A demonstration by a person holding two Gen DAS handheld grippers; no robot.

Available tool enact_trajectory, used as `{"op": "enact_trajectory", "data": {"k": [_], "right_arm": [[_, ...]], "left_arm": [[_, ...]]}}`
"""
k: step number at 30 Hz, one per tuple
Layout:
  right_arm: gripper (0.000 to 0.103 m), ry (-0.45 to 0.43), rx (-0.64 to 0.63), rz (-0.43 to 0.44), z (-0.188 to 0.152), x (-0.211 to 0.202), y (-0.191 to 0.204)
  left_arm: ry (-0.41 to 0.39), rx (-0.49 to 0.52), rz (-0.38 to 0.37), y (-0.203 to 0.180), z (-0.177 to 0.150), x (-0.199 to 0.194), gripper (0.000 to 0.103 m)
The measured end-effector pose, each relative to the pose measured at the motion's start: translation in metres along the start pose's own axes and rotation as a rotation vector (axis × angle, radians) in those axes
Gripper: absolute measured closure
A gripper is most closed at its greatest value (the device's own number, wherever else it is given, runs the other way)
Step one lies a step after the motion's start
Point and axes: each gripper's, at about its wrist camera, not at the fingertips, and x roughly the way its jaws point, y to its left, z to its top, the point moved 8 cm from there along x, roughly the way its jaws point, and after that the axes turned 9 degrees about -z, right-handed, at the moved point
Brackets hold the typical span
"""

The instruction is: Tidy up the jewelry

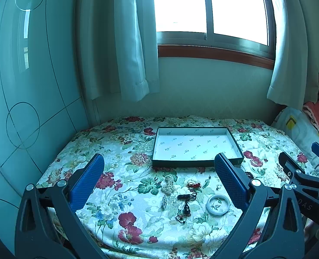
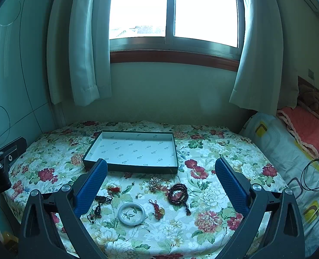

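Both tools hang above the near edge of a flowered cloth (image 2: pixel 213 142), each with its two blue fingers spread wide and nothing between them: the left gripper (image 1: pixel 159 183) and the right gripper (image 2: pixel 161 185). We see the jewelry scattered on the cloth just in front of us, near of the shallow tray (image 2: pixel 94 149), which holds nothing yet. The white bangle (image 2: pixel 132 214) lies flat, the dark bead bracelet (image 2: pixel 178 193) sits to its right, and a black cord pendant (image 1: pixel 186 205) lies to its left, its long axis running near to far. A pearl cluster (image 1: pixel 169 183) rests nearer the tray. We judge that sorting has not begun. The bangle lies low between the right gripper's fingers and toward the right finger of the left one, so the right hand seems better placed; the tray lies straight ahead, far of every piece.
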Motion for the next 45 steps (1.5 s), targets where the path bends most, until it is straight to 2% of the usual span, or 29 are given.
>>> {"op": "enact_trajectory", "data": {"k": [31,45], "right_arm": [[0.004,0.006,0.000,0.000,-0.005,0.003,0.001],[0.004,0.173,0.033,-0.022,-0.050,0.076,-0.019]], "left_arm": [[0.016,-0.005,0.002,0.002,-0.008,0.005,0.002],[0.185,-0.047,0.003,0.018,-0.043,0.079,0.002]]}}
